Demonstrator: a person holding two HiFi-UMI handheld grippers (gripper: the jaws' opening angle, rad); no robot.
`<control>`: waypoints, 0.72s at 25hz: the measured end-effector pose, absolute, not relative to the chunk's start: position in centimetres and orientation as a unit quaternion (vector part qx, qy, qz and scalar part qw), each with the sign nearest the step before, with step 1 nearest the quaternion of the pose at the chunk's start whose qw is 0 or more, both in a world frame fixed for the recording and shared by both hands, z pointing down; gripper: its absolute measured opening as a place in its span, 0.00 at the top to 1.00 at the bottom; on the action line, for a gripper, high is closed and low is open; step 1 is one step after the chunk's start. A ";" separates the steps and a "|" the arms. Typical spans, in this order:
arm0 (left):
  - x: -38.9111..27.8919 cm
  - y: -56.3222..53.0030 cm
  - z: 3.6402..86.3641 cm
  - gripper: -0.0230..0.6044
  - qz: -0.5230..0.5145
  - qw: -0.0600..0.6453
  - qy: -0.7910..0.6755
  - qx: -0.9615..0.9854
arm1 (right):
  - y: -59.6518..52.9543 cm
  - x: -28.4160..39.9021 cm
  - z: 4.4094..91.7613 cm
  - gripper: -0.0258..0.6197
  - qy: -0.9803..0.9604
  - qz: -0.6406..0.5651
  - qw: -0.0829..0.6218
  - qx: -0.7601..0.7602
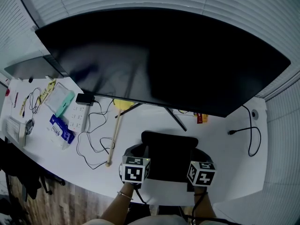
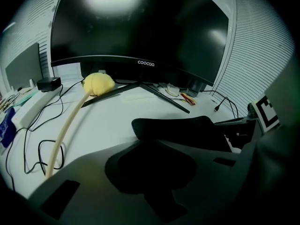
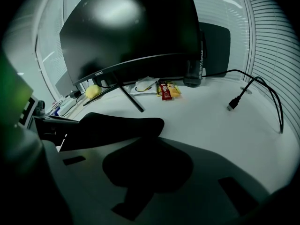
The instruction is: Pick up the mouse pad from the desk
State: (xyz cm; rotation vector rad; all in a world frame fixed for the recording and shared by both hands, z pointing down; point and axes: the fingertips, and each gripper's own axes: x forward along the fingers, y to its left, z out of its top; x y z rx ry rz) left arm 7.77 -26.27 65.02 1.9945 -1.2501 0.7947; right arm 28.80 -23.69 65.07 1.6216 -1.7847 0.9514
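Note:
A black mouse pad (image 1: 169, 151) lies on the white desk (image 1: 229, 168) in front of the monitor stand. My left gripper (image 1: 142, 154) is at the pad's near left corner and my right gripper (image 1: 197, 157) at its near right corner. In the left gripper view the pad (image 2: 173, 125) runs in under the grey jaw, and the left gripper (image 2: 154, 149) is shut on that edge. The right gripper view shows the same: the pad (image 3: 117, 125) passes between the jaws of the right gripper (image 3: 150, 149), which is shut on it. The pad's near edge is hidden by the jaws.
A wide curved monitor (image 1: 159, 60) stands just behind the pad, its stand legs (image 1: 174, 118) reaching toward it. A yellow-headed brush on a long stick (image 1: 114, 139), loose cables (image 1: 91, 139) and a power strip (image 1: 77, 116) lie left. A black cable (image 1: 246, 131) lies right.

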 end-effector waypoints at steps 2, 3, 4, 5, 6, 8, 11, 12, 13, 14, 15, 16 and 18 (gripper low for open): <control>7.7 -26.1 64.8 0.88 0.300 0.323 -0.477 0.760 | -23.6 28.7 64.8 0.87 -0.664 0.352 0.270 0.601; 7.7 -26.0 64.7 0.88 0.299 0.323 -0.477 0.760 | -23.5 28.6 64.6 0.87 -0.665 0.352 0.269 0.601; 7.6 -25.8 64.5 0.88 0.299 0.324 -0.477 0.760 | -23.5 28.5 64.5 0.87 -0.666 0.352 0.268 0.600; 7.5 -25.7 64.4 0.88 0.298 0.324 -0.478 0.760 | -23.4 28.4 64.3 0.87 -0.667 0.351 0.267 0.600; 7.5 -25.5 64.2 0.88 0.298 0.323 -0.478 0.761 | -23.3 28.3 64.1 0.87 -0.668 0.351 0.266 0.600; 7.4 -25.3 63.7 0.88 0.295 0.320 -0.479 0.763 | -23.1 28.1 63.6 0.87 -0.670 0.349 0.264 0.599; 7.2 -24.9 63.0 0.88 0.287 0.315 -0.481 0.766 | -22.9 27.9 63.0 0.87 -0.674 0.344 0.261 0.599; 7.2 -24.8 62.7 0.88 0.285 0.313 -0.481 0.768 | -22.8 27.8 62.7 0.87 -0.676 0.342 0.259 0.599; 7.1 -24.7 62.4 0.88 0.282 0.311 -0.482 0.769 | -22.8 27.7 62.3 0.87 -0.677 0.340 0.257 0.600; 7.0 -24.6 62.0 0.88 0.280 0.309 -0.484 0.770 | -22.7 27.6 62.0 0.87 -0.679 0.337 0.255 0.600; 6.9 -24.5 61.6 0.88 0.276 0.306 -0.485 0.771 | -22.6 27.5 61.5 0.87 -0.680 0.334 0.253 0.601; 6.8 -24.4 61.2 0.88 0.273 0.303 -0.487 0.772 | -22.6 27.4 61.1 0.87 -0.682 0.332 0.250 0.602; 6.7 -24.2 60.2 0.88 0.265 0.297 -0.491 0.775 | -22.4 27.2 60.1 0.87 -0.686 0.325 0.244 0.604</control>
